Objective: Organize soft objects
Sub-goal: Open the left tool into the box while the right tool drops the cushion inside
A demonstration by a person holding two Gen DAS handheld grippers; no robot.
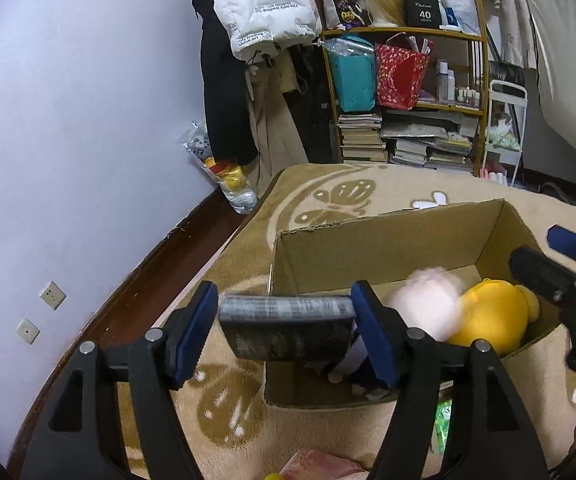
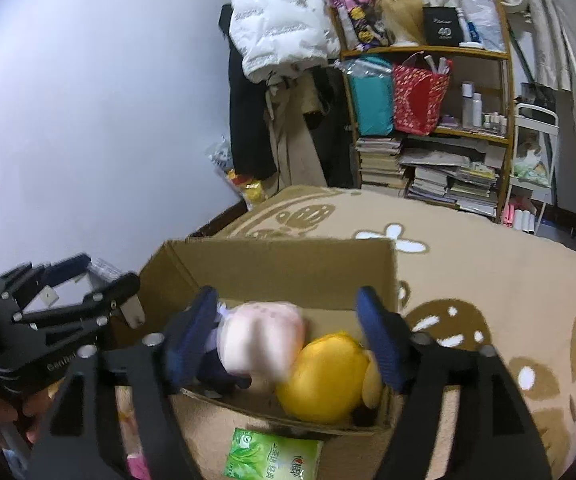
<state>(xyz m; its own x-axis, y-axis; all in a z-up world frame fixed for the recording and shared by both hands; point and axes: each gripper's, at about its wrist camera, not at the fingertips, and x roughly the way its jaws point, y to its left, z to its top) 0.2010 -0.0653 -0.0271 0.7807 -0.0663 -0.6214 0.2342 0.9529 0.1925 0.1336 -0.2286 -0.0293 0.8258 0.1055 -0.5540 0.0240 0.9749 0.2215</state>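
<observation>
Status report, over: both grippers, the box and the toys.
Left gripper shut on dark book, at cardboard box rim. Right gripper open over box; pink plush, blurred, between its fingers. Yellow plush in box. Green pack outside.

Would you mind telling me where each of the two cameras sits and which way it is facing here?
Left wrist: on the left gripper, looking forward and down at the cardboard box; its fingers clamp a dark book; the right gripper shows at right.
Right wrist: on the right gripper, open above the box; the left gripper shows at left.
Shared: box, pink plush, yellow plush, bookshelf.
</observation>
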